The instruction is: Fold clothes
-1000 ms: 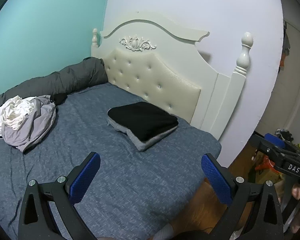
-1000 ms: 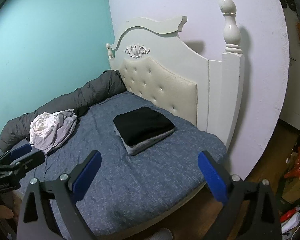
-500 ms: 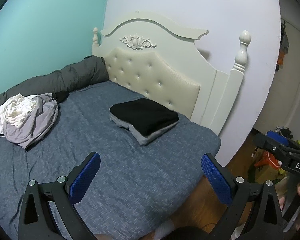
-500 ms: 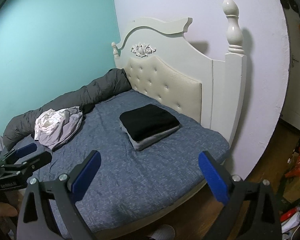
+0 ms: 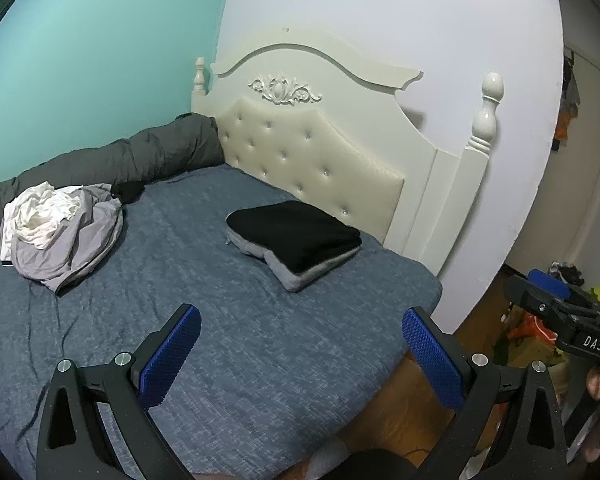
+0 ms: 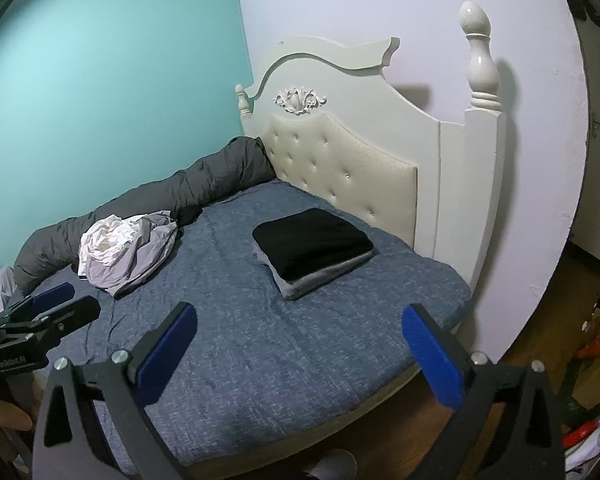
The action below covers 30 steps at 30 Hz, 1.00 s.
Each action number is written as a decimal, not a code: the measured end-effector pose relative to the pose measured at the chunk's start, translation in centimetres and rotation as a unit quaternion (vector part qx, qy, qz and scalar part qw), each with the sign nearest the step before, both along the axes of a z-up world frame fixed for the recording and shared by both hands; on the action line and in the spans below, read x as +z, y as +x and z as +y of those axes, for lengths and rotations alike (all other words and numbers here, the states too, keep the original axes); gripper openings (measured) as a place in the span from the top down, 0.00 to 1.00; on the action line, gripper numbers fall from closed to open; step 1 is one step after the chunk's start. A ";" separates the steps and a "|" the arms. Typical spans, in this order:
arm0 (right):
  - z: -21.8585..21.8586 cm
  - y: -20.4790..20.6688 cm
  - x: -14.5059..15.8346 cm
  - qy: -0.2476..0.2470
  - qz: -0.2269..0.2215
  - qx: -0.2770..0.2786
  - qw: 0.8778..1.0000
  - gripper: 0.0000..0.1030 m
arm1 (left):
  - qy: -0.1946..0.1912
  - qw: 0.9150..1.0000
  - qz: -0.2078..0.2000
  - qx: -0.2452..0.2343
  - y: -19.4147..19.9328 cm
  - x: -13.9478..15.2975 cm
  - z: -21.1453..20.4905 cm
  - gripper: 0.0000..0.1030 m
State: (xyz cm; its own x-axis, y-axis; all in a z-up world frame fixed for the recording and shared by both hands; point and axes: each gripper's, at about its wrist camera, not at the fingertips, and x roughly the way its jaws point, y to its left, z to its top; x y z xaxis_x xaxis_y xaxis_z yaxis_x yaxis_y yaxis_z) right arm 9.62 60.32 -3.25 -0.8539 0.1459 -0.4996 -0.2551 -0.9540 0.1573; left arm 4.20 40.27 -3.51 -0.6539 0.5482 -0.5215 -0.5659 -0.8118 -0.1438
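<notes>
Two lots of clothes lie on the bed (image 5: 260, 340). The folded stack (image 5: 296, 238), black on grey, sits square just in front of the headboard (image 5: 316, 152). The loose heap (image 5: 60, 236), white cloth bundled in grey, lies well out from the headboard, against the dark rolled duvet (image 5: 112, 160).

We judge the heap light, soft and limp: it will sag and trail when lifted, and the layers may drag each other along. We would pinch one piece at a free edge or corner, not the bulk.

Our left gripper (image 5: 300, 360) and right gripper (image 6: 298, 354) both hang over the near edge of the bed, far from the headboard, blue pads spread wide, holding nothing.
</notes>
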 end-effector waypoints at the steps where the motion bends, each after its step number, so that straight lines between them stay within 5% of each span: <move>1: 0.0 0.0 0.0 -0.001 0.000 0.000 1.000 0.00 | 0.000 1.000 0.001 0.000 0.1 0.0 0.0 0.00; 30: -0.2 -0.1 -0.3 0.001 -0.006 0.003 1.000 0.00 | -0.002 1.000 0.000 0.004 0.2 0.0 0.4 0.00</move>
State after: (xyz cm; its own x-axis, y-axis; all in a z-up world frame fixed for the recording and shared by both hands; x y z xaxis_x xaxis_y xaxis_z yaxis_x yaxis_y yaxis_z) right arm 9.55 60.16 -3.51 -0.8483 0.1409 -0.5105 -0.2508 -0.9559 0.1529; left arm 4.36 40.65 -3.55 -0.6577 0.5405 -0.5246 -0.5593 -0.8170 -0.1404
